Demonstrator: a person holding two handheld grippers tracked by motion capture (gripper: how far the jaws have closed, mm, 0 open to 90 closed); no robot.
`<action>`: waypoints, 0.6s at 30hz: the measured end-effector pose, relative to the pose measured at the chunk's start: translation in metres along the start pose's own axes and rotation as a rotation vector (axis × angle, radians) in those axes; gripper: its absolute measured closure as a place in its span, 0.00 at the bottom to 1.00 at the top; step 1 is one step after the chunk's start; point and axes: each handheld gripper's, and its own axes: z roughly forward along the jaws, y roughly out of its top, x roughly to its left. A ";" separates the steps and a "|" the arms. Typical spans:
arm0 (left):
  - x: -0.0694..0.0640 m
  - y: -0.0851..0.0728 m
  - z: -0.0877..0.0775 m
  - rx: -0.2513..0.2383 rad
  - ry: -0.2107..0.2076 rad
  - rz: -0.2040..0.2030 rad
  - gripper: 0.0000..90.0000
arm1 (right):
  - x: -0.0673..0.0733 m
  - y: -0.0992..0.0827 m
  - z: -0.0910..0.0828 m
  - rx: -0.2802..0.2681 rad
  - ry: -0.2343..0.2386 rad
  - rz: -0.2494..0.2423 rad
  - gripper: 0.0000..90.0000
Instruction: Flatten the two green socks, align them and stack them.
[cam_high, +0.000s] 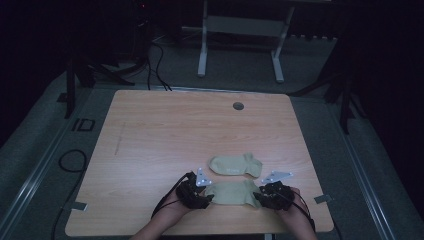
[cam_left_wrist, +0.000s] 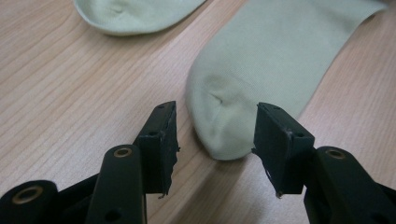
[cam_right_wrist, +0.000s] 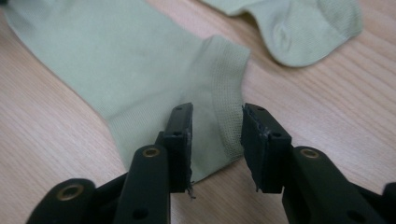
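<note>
Two pale green socks lie flat on the wooden table. The near sock stretches between my two grippers. My left gripper stands open at its toe end, the toe tip lying between the parted jaws with no pad pressing on it. My right gripper stands open over the ribbed cuff, which lies on the table between and under its jaws. The far sock rests just behind, and its ends appear at the top of the left gripper view and the right gripper view.
A small round grey grommet sits in the table near its far edge. Cables trail from both grippers toward the person's forearms at the front edge. A white frame stands on the floor beyond the table.
</note>
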 end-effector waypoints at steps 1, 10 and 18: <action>0.000 0.000 0.000 0.000 0.000 0.000 0.55 | 0.001 0.000 0.001 0.009 -0.006 -0.006 0.72; -0.001 -0.001 0.006 0.020 -0.017 0.024 0.70 | 0.004 -0.003 0.002 0.005 -0.058 -0.024 0.92; -0.003 0.000 0.006 -0.005 -0.022 0.017 0.96 | 0.004 -0.002 0.000 -0.004 -0.069 -0.004 1.00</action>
